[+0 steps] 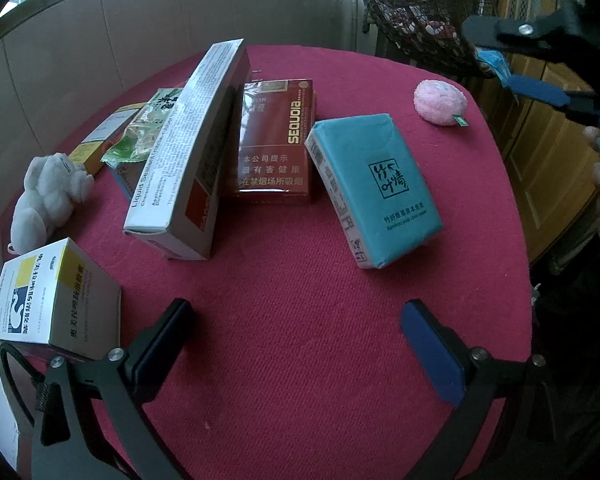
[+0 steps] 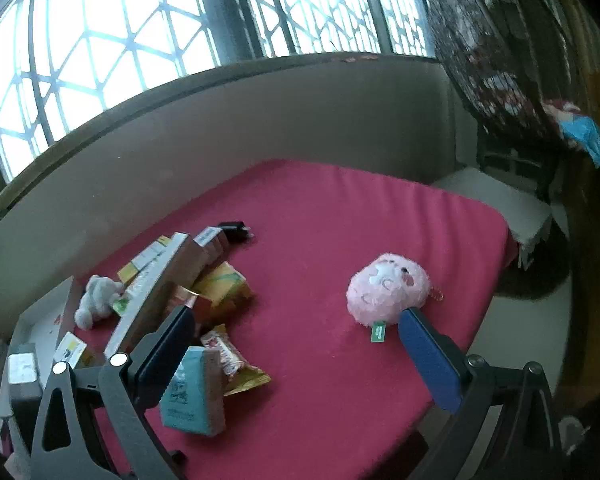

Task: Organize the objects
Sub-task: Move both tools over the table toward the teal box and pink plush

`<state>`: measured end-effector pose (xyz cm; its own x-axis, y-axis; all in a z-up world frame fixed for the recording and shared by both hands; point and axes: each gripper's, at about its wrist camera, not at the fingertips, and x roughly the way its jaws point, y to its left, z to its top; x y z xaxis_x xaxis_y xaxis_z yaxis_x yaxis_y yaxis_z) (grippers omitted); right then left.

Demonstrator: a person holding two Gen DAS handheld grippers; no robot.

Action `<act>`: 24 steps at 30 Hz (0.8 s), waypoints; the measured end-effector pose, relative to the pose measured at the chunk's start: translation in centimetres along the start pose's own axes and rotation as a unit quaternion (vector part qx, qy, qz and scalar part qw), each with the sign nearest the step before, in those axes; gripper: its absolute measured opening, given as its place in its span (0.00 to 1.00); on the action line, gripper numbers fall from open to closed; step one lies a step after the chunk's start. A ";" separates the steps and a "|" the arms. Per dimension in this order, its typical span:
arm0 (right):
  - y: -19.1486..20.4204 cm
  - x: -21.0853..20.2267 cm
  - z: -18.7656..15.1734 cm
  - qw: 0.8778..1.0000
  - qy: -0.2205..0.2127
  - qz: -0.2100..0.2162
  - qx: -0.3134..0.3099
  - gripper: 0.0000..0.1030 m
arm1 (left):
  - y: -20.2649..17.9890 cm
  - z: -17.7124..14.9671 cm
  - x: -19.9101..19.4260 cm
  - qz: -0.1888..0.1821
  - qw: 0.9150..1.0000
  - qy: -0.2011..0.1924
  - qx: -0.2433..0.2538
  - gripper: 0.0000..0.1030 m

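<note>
While both tools hover over the red cloth with nothing between their pads, handling notes run near to far:

Left gripper: jaws spread wide, empty; lower middle of the left view, above bare cloth.

Right gripper: jaws released, empty; lower middle of the right view, its right pad just in front of the pink plush.

Pill box: lower left of the left view, beside the left finger. Thin card, likely light; would crush if pinched hard. Take across the short sides.

Tissue pack: centre right, lying flat, apart from the rest. Soft, film-wrapped, probably slippery; grip across the narrow width, firmly.

Sealant box: centre left, long, tilted, leaning on the pile behind it. Stiff card. Hold near mid-length, or it may swing.

Cigarette carton: centre, behind the sealant box, glossy wrap. Rigid but slick; grip the long edges.

White plush: left edge. Soft, light, forgiving; pinch the body.

Snack bag: upper left, resting on the pile. Crinkly and thin; contents may be fragile.

Pink plush: upper right of the left view, well apart from the boxes. Squashy, very light; squeeze across the middle.
</note>
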<state>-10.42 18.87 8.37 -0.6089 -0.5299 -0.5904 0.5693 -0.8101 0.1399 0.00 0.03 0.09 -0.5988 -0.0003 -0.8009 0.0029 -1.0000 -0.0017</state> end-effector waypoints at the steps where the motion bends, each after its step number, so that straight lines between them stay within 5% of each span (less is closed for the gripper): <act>1: -0.1 -0.4 0.0 1.000 -0.001 0.001 -0.003 1.00 | 0.0 0.0 0.0 0.000 1.000 0.000 0.000 1.00; 13: -2.7 -2.2 1.1 0.999 -0.020 -0.027 0.021 1.00 | -0.1 0.2 -0.6 0.013 1.000 0.001 -0.006 1.00; 18: -3.7 -3.5 2.2 0.998 -0.047 -0.044 0.028 1.00 | -0.1 0.1 -4.9 0.095 0.994 -0.044 -0.025 1.00; 21: -4.0 -4.9 3.2 0.995 -0.078 -0.057 0.021 1.00 | 0.6 1.4 -9.3 0.190 0.975 -0.106 -0.048 1.00; 23: -4.0 -6.0 3.7 0.994 -0.097 -0.056 0.018 1.00 | 1.1 2.5 -13.0 0.275 0.944 -0.163 -0.084 1.00; 24: -3.9 -6.5 3.9 0.993 -0.103 -0.054 0.016 1.00 | 1.7 2.4 -16.0 0.319 0.919 -0.204 -0.114 1.00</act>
<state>-10.84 24.46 14.74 -0.7681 -0.4763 -0.4280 0.4778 -0.8713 0.1122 7.65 -1.64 14.30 -0.6675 -0.6330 -0.3921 0.5966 -0.7698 0.2269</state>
